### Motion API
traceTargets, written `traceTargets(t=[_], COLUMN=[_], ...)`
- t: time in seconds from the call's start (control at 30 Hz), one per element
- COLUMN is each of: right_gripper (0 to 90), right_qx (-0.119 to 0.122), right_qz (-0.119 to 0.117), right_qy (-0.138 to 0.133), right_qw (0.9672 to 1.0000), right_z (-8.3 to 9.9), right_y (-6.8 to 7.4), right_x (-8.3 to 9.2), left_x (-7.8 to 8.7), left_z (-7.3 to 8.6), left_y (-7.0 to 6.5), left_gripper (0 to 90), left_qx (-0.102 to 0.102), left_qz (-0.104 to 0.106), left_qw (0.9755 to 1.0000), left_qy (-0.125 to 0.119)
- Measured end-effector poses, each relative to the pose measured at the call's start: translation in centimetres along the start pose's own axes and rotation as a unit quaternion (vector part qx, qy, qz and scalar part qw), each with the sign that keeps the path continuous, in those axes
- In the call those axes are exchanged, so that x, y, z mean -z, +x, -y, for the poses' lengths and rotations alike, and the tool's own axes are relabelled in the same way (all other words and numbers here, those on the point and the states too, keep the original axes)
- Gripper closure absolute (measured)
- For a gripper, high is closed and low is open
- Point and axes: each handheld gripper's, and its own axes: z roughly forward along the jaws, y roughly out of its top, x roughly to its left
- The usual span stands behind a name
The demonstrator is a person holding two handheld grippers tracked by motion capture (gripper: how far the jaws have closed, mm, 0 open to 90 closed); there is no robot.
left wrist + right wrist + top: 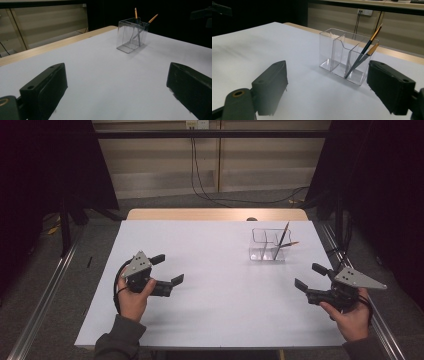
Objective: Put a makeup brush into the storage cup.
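Pencils [368, 51] are leaning in one end compartment of a clear organizer [342, 56] standing on the white table [215, 285]; their lower ends are blurring behind the plastic. Left gripper [167, 270] and right gripper [306, 276] are resting well apart from it, jaws spread, gripping nothing.

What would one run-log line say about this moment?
left gripper: open, empty | right gripper: open, empty | clear organizer: upright, holds two pencils | table: white

My left gripper [165, 270] is left, my right gripper [311, 276] right. The box [267, 245], farther back between them, holds two pencils [281, 241].
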Motion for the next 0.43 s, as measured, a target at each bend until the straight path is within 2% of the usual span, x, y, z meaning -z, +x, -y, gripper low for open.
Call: traceTargets(t=[0.23,0.27,0.4,0.43], right_gripper=[16.6,16.6,16.6,16.6], right_qx=[-0.002,-0.001,-0.003,-0.002], right_qz=[0.003,-0.004,-0.005,-0.005], right_qy=[-0.002,-0.003,-0.004,-0.004], right_qw=[1.0,1.0,1.0,1.0], right_z=[0.11,0.12,0.22,0.24], right_y=[-0.11,-0.2,-0.24,-0.25], right_x=[0.16,0.12,0.05,0.02], left_x=[0.0,0.06,0.12,0.14], left_z=[0.1,0.09,0.13,0.16], left_y=[0.04,0.04,-0.04,0.03], left_gripper=[2.8,2.8,2.8,2.8], left_qx=[-0.002,-0.003,0.002,-0.002], left_qz=[0.003,0.001,-0.003,0.002], left_qw=[1.0,1.0,1.0,1.0], left_qy=[0.001,0.003,0.002,0.003])
